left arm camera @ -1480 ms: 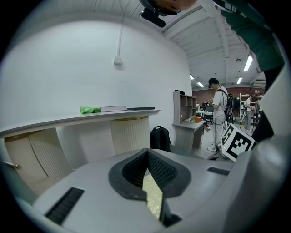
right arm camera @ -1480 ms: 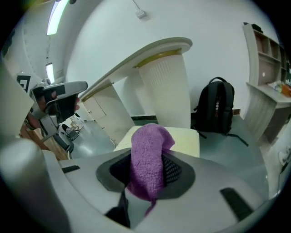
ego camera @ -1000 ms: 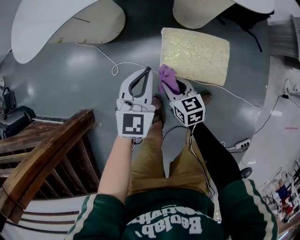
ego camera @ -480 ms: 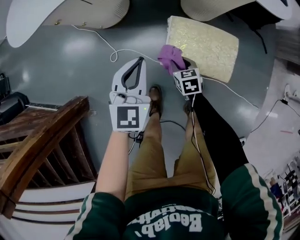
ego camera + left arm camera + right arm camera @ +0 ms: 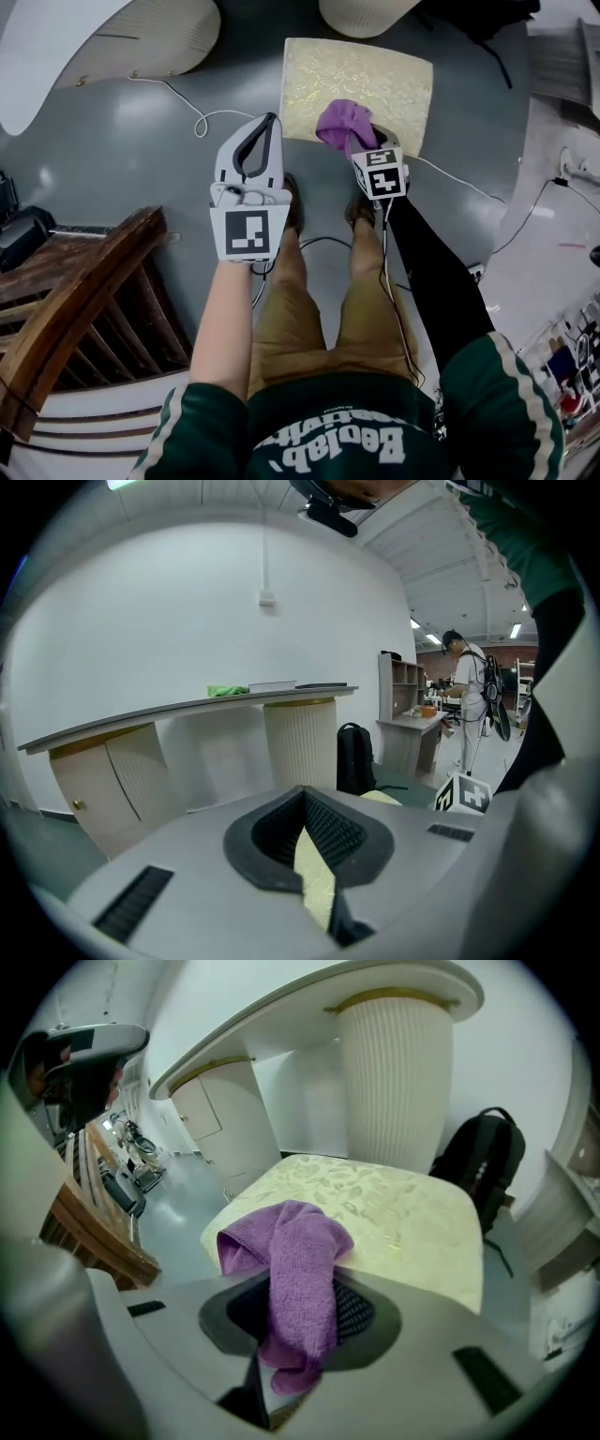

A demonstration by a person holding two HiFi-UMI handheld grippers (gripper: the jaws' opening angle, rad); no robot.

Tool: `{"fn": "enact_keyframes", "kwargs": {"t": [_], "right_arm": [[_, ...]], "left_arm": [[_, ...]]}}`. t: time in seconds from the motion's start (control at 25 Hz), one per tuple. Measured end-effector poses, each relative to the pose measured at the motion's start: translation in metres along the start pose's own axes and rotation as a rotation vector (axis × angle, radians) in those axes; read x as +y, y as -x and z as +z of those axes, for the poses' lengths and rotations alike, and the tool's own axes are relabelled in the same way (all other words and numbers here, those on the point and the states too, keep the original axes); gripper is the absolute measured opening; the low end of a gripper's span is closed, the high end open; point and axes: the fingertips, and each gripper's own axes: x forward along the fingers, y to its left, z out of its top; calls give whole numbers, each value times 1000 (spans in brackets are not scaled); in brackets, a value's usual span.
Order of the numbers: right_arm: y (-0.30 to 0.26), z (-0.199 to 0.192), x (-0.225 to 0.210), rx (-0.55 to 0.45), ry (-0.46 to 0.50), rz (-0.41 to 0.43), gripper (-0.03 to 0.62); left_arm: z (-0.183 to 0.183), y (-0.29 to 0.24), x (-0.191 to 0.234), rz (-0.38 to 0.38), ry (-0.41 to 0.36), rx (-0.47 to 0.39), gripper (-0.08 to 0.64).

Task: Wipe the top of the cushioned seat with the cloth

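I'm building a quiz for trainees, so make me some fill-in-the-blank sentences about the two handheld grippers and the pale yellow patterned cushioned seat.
1. The right gripper is shut on a ___ terry cloth, held over the pale yellow patterned cushioned seat.
2. The left gripper has its jaws ___, with nothing between them.
3. In the right gripper view, a ___ backpack stands beside the ribbed cream pedestal.

Missing words: purple; shut; black.

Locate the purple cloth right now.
Head view, just right of centre: the purple cloth is clamped in the right gripper, bunched over the near edge of the cushioned seat.
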Motion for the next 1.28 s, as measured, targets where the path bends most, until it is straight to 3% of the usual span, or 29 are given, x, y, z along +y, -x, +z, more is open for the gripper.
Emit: {"fn": "enact_keyframes", "kwargs": {"t": [0.48,0.8,1.28], "right_arm": [[56,-61,-119,33,-116,-75,126],[76,-111,-193,148,-244,-200,126],[85,-115,-194,132,-229,-183,126]], "left_arm": [[34,-67,-94,-114,-13,-34,15],[41,-98,-135,-155,-33,-20,15],[45,-111,-158,-195,-45,-26,15]]}}
